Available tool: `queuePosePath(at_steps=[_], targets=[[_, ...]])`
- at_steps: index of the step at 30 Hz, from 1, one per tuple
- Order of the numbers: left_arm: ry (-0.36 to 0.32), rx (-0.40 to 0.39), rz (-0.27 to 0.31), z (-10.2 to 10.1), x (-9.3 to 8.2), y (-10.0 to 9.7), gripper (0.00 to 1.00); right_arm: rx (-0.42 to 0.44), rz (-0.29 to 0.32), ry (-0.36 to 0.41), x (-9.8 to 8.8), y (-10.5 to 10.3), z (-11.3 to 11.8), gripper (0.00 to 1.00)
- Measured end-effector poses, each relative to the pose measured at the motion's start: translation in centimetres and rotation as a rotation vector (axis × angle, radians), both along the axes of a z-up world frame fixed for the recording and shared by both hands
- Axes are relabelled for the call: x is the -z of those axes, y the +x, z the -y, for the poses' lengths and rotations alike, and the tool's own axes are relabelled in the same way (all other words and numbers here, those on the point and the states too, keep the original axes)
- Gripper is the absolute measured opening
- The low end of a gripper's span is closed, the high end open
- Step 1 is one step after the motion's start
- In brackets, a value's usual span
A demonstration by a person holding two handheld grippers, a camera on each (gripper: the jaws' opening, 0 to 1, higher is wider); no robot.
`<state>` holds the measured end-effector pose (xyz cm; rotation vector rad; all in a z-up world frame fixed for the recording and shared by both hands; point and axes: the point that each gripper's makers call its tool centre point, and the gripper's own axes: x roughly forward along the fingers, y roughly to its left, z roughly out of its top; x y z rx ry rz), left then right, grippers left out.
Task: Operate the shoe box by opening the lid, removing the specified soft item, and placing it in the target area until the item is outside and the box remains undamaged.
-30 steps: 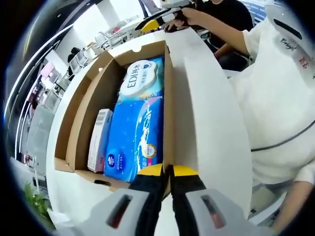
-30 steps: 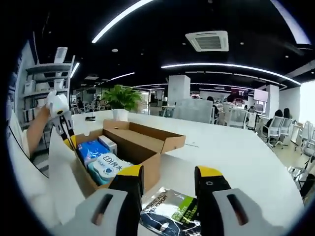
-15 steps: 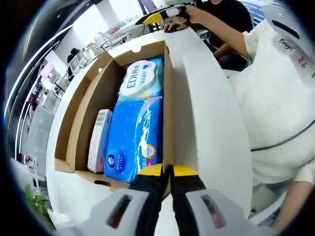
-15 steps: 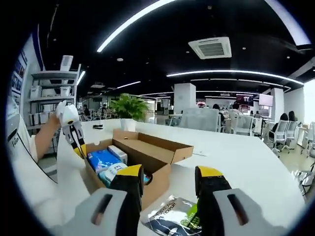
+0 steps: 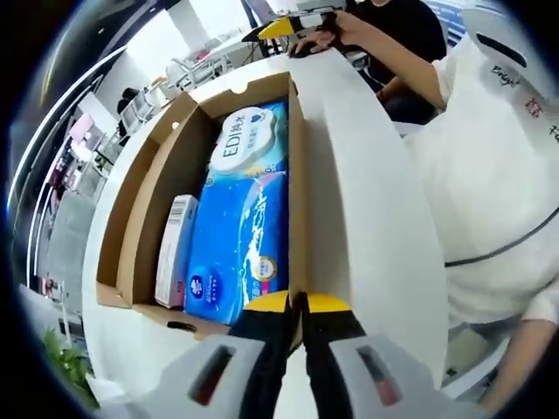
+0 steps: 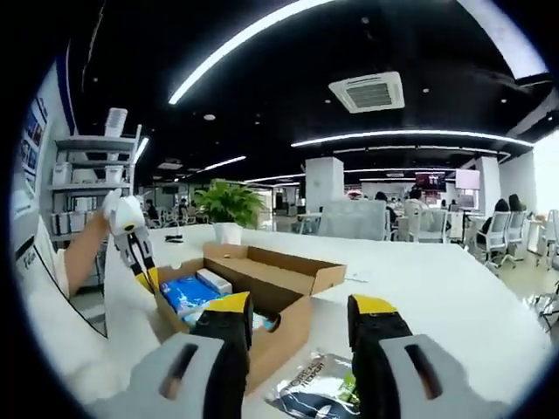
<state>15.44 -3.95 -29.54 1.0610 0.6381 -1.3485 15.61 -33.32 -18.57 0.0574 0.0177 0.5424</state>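
Lying beyond clamped left gripper: tissue pack

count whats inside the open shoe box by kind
blue soft tissue pack: 1
wet wipes pack: 1
small white carton: 1
total: 3

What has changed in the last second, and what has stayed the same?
The right gripper rose and tipped upward, open and empty. The left gripper stayed shut on the lid, holding the shoe box open. The blue tissue pack stayed inside.
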Motion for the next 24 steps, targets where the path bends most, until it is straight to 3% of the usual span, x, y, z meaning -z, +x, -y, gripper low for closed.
queuePosePath(at_steps=[1,3,8,11,13,14,15,16,18,24], targets=[[0.0,0.0,-0.001,0.0,0.0,0.0,0.04,0.007,-0.005,-0.017,-0.1,0.1,0.2,0.49],[-0.002,0.0,-0.001,0.0,0.0,0.0,0.04,0.018,0.045,-0.097,-0.6,0.1,0.1,0.48],[0.0,-0.002,0.002,0.0,0.0,0.0,0.04,0.016,0.04,-0.148,-0.9,0.2,0.0,0.44],[0.0,0.001,0.001,0.0,0.0,0.0,0.04,0.016,0.031,-0.319,-1.7,0.9,1.2,0.44],[-0.008,-0.049,-0.023,0.0,0.0,0.1,0.04,0.005,0.028,-0.316,-2.6,1.2,1.2,0.43],[-0.006,-0.036,-0.018,0.0,0.0,0.2,0.04,-0.041,-0.002,-0.322,-2.4,1.2,0.8,0.44],[-0.006,-0.036,-0.018,0.0,0.0,0.2,0.04,-0.035,-0.067,-0.312,-1.7,1.3,1.1,0.44],[-0.008,-0.034,-0.018,0.0,0.0,0.1,0.04,-0.041,-0.152,-0.353,-0.4,1.3,1.5,0.44],[-0.011,-0.029,-0.016,0.0,0.0,0.1,0.04,-0.038,-0.113,-0.433,-0.3,1.9,1.8,0.44],[-0.008,-0.02,-0.012,0.0,0.1,0.0,0.04,-0.064,-0.083,-0.381,-1.9,1.9,0.9,0.41]])
